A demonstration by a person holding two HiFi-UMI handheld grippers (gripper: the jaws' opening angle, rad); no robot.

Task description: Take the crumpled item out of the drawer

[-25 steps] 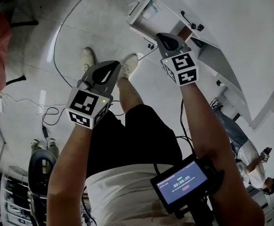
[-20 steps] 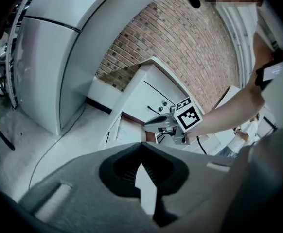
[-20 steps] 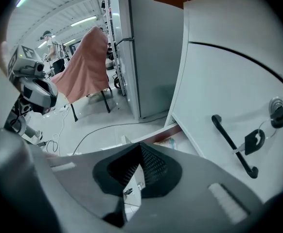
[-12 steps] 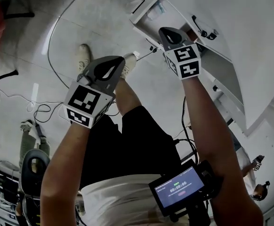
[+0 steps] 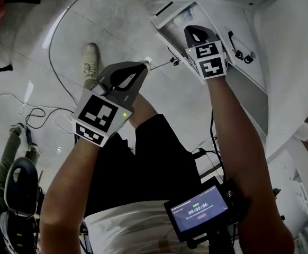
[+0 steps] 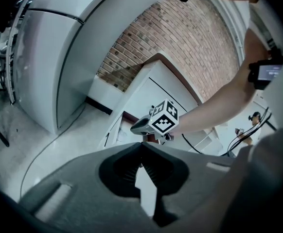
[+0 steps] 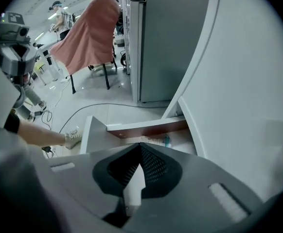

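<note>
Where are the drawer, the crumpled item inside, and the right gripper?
drawer [image 7: 94, 136]: right gripper view, white front panel.
crumpled item [image 7: 153, 140]: right gripper view, pale middle.
right gripper [image 7: 140, 148]: right gripper view, between closed fingertips.

An open drawer holds a pale crumpled item; a dark cable crosses the floor.
</note>
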